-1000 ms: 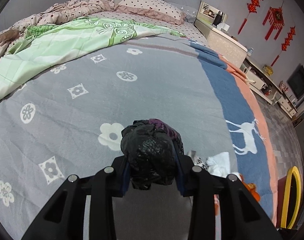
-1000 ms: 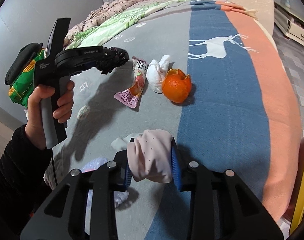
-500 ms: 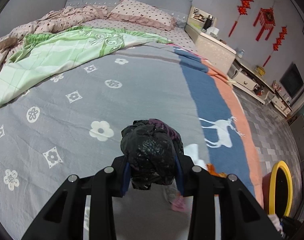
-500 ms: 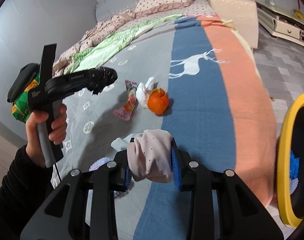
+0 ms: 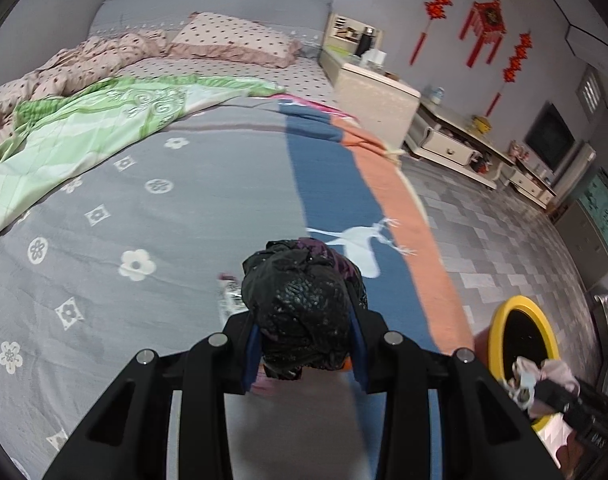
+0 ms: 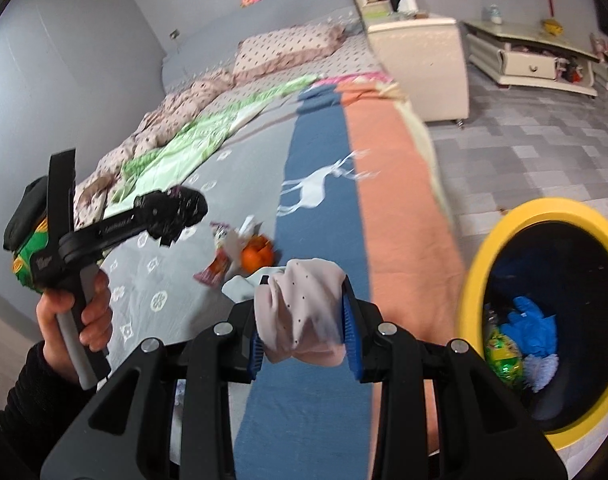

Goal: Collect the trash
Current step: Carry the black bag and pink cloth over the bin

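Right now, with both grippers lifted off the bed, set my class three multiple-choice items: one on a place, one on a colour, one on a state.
1. Where does the orange lie?
A. on the grey part of the bedspread
B. inside the bin
C. on the floor tiles

2. What colour is the rim of the bin?
A. red
B. yellow
C. white

3. What is the state of the left gripper?
A. open and empty
B. shut on a crumpled black plastic bag
C. shut on an orange

Answers:
1 A: the orange rests on the grey bedspread beside a snack wrapper.
2 B: the bin on the floor has a yellow rim.
3 B: the left gripper clamps the crumpled black plastic bag between its pads, while the right gripper holds a pink dotted cloth.
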### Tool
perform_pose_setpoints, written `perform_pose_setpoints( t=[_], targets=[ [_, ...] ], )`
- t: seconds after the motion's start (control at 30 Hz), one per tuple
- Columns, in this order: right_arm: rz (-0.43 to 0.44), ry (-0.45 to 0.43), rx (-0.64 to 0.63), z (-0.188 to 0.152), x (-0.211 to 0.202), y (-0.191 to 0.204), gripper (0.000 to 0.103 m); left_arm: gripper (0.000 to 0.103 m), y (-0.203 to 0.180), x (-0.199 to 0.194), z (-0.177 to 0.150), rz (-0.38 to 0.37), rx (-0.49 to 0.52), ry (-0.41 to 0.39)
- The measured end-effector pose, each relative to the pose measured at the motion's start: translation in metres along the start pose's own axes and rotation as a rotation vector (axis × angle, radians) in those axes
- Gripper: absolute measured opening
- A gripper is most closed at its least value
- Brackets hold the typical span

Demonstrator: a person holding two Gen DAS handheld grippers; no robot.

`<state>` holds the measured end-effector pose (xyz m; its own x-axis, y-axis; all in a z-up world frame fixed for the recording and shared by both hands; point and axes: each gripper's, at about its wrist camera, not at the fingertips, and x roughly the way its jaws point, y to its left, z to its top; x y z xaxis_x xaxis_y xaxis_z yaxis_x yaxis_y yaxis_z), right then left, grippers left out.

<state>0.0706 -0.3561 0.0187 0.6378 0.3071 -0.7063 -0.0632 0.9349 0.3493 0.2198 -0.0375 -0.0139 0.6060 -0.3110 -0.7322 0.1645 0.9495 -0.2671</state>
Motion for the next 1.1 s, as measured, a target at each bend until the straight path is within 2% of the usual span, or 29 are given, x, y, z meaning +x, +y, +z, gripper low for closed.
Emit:
perform_pose_setpoints(
  t=[0.53,1.1],
  targets=[
    [-0.099,-0.128,0.087,0.021,-0.068,-0.065,0.031,0.033,-0.098,-0.010,-0.009,-0.139,0.108,0.019],
    [-0.190,-0.205,0.195,0.014,-0.119,-0.136,0.031,0.033,-0.192,-0.002,-0.030,-0.254,0.228,0.067]
  ],
)
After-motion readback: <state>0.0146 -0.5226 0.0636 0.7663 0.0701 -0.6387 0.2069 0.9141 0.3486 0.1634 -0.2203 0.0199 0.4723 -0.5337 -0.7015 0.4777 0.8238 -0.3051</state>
